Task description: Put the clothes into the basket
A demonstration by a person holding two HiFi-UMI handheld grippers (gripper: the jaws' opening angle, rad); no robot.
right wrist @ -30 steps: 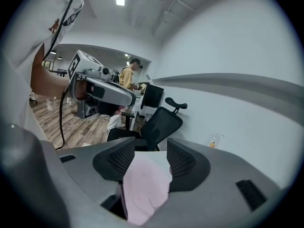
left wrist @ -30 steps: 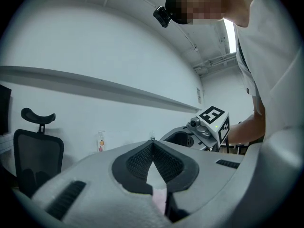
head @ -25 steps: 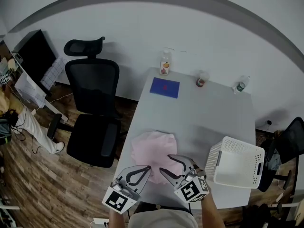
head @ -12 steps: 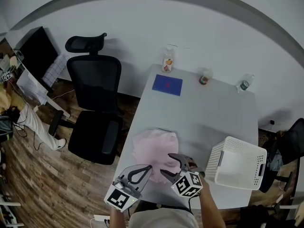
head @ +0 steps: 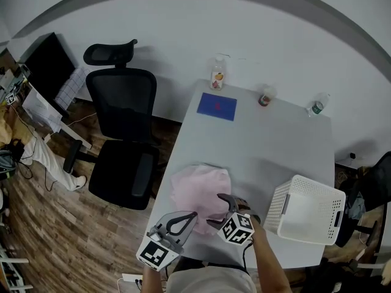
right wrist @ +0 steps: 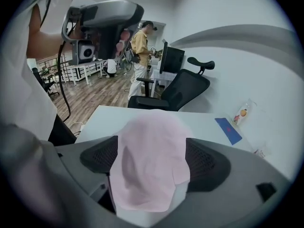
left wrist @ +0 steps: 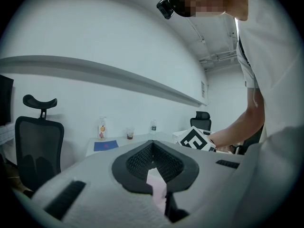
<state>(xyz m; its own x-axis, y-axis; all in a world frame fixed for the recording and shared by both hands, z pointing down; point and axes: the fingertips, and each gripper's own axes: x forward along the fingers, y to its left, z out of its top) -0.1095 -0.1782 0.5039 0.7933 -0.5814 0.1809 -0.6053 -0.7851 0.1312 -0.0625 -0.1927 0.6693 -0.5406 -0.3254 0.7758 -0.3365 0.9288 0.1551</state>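
A pink garment [head: 198,190] lies crumpled on the white table [head: 269,145] near its front left edge. My right gripper [head: 215,209] points steeply down over the garment's near right side. Its jaws have just been opening and stand wide. In the right gripper view the garment [right wrist: 149,160] lies between and below the pads [right wrist: 100,155], which stay apart from it. My left gripper [head: 193,214] hovers at the table's front edge, nearly level, its fingertips together [left wrist: 152,143] and nothing held. The white slatted basket [head: 278,209] stands empty at the table's front right.
A blue card [head: 217,105], a pump bottle [head: 216,78], a cup [head: 264,96] and a small water bottle [head: 314,107] sit along the table's far edge. A black office chair [head: 122,133] stands left of the table. A person [right wrist: 140,46] stands far across the room.
My right gripper has dropped toward the pink garment, tilted further down and spread its jaws wider. The left gripper has hardly moved.
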